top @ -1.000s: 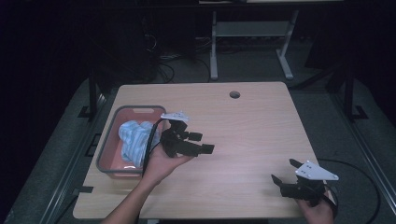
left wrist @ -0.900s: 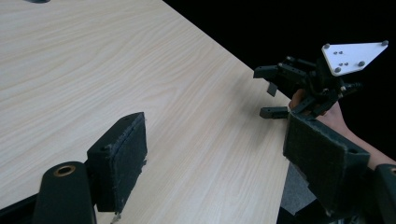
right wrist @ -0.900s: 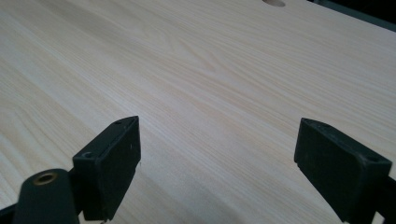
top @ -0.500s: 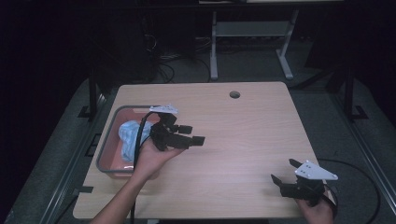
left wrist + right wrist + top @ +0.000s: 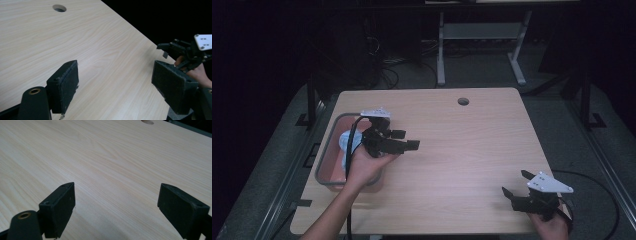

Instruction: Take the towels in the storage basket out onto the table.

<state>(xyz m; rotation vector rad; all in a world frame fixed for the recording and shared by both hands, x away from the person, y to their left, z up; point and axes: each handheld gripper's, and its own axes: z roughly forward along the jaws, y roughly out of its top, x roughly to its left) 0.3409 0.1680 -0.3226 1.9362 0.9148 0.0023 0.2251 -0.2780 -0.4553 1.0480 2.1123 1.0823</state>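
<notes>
High view, item one: left gripper [image 5: 404, 140], centre left of frame, held above the right rim of the pink bin [image 5: 328, 160], fingers pointing right over bare wood, spread wide, holding nothing. Blue-and-white cloth [image 5: 347, 145] lying in the bin, partly hidden behind the hand and cable; exact shape not readable.

Item two: right gripper [image 5: 518, 182], lower right of frame, close to the near edge of the surface [image 5: 472, 150], fingers likewise wide apart and empty.

Left gripper view: fingers [image 5: 65, 85] wide over plain wood grain, right gripper [image 5: 180, 51] farther off at the right of frame, cable hole [image 5: 59, 8] at upper left.

Right gripper view: fingers [image 5: 60, 205] wide, bare wood between and beyond them, hole [image 5: 147, 121] at top edge.

Step judged in hand: fetching the cloth out of the bin. Advice: turn the left gripper back toward the bin, lower with fingers wide, pinch a raised fold rather than a flat layer, lift straight up to clear the bin wall before moving right.

Room and edges: broad open wood through centre and upper right of the high view, suitable for laying cloth out. Bin near the left edge; right gripper near the lower edge, little margin there. Trailing cable crossing the bin, a possible snag.
</notes>
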